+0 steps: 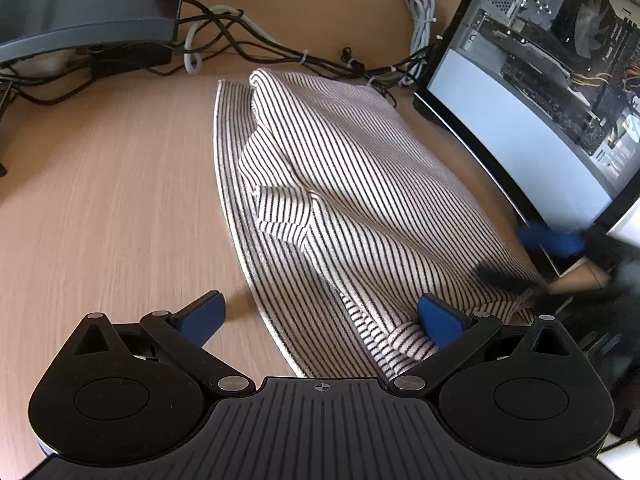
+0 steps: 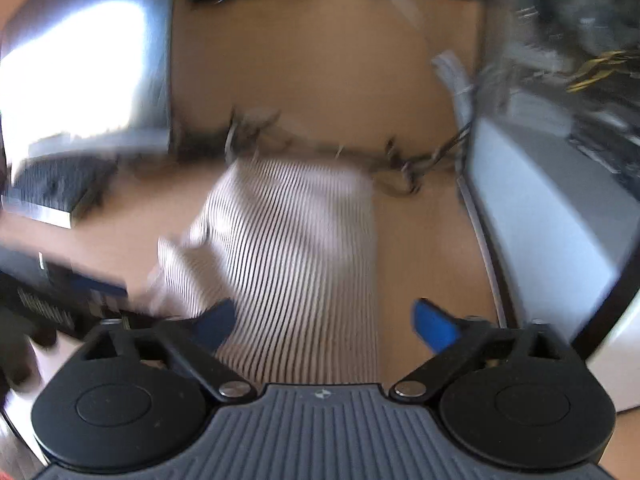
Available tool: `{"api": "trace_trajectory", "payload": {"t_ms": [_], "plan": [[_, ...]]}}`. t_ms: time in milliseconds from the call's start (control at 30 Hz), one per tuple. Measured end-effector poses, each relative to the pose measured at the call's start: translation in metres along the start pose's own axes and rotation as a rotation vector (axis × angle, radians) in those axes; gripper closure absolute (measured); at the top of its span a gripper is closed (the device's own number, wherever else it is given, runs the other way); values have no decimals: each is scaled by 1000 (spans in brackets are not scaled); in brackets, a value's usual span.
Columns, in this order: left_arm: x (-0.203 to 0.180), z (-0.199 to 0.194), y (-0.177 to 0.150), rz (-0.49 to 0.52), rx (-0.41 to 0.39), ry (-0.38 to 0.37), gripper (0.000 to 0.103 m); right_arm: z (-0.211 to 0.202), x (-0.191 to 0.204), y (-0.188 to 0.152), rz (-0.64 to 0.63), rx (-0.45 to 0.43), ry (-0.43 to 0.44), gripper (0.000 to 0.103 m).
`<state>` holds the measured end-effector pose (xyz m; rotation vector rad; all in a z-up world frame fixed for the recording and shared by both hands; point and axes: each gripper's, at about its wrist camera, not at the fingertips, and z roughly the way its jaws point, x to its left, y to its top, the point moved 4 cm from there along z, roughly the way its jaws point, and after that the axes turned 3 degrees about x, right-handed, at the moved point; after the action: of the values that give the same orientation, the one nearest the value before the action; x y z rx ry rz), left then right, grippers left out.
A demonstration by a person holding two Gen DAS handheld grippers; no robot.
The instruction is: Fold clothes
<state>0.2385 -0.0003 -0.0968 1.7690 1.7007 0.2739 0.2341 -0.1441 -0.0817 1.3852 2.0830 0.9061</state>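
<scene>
A black-and-white striped garment lies folded in layers on the wooden desk, with a sleeve cuff at its near corner. My left gripper is open just above the garment's near edge; its right blue pad touches the cuff and the left pad is over bare desk. The right gripper shows blurred at the garment's right corner. In the blurred right wrist view the garment reaches between the wide-apart fingers of my right gripper, which is open and grips nothing.
A monitor stands at the back left above a tangle of black and white cables. A glass-sided computer case walls off the right side close to the garment. Bare desk lies to the garment's left.
</scene>
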Motion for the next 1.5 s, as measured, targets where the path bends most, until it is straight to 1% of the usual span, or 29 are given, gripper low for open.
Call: {"api": "trace_trajectory", "payload": {"t_ms": [33,100,167,233,267,333,367,433,500,533,600,667,733,767,800,833,867,900,933,1000,1067,1133,1167,1200,1233,1300,1333,1400,1500], "plan": [[0,0,0,4,1,0,0,9,8,-6,-31,36,5,19],[0,0,0,11,2,-3,0,14,18,-12,-78,12,-41,16],[1,0,0,14,4,-8,0,14,20,-10,-99,19,-60,15],[2,-1,1,-1,22,-6,0,11,18,-5,-101,36,-53,15],[4,-3,3,-28,40,-5,0,8,17,-2,-100,37,-49,15],[9,-7,1,-72,42,-30,0,-5,15,3,-80,10,-14,15],[12,-8,-1,-77,42,-30,0,-11,16,6,-70,-3,7,15],[13,-9,-2,-59,34,-12,0,-10,22,4,-67,15,39,15],[14,-9,-1,-48,34,4,0,3,30,-6,-84,60,29,15],[15,-11,0,-57,30,7,0,9,31,-10,-81,70,17,10],[17,-15,3,-59,17,25,0,12,31,-11,-57,64,0,8],[20,-20,5,-54,6,55,0,7,28,-6,-51,72,10,8],[24,-25,6,-42,-7,97,0,-1,26,2,-62,41,8,8],[26,-28,7,-36,-13,118,0,-6,25,7,-69,20,6,10],[27,-30,8,-29,-18,141,0,-9,24,11,-69,0,3,13],[28,-31,9,-23,-20,159,0,-11,23,16,-62,-18,-1,21],[27,-32,9,-14,-19,176,0,-10,22,19,-56,-26,-1,26],[27,-32,10,-4,-18,192,0,-6,24,21,-53,-15,8,34],[27,-33,9,6,-17,203,0,2,27,18,-63,14,19,37],[24,-35,9,36,-19,225,0,17,36,7,-113,76,25,37],[21,-37,8,66,-23,229,0,17,43,4,-181,64,5,36],[21,-39,8,77,-28,222,0,7,44,11,-223,57,27,35],[21,-40,9,79,-29,219,0,-2,46,14,-247,42,60,31],[21,-40,8,76,-29,217,0,-10,49,14,-286,27,90,21],[22,-40,9,71,-30,216,0,-18,54,12,-333,19,114,15],[24,-39,9,62,-31,213,0,-31,65,7,-423,12,155,15],[25,-39,9,60,-31,211,0,-32,71,0,-454,25,165,15],[25,-40,9,60,-33,207,0,-23,81,-14,-514,57,157,15],[27,-44,9,72,-38,199,0,-9,87,-24,-552,59,120,14]]}}
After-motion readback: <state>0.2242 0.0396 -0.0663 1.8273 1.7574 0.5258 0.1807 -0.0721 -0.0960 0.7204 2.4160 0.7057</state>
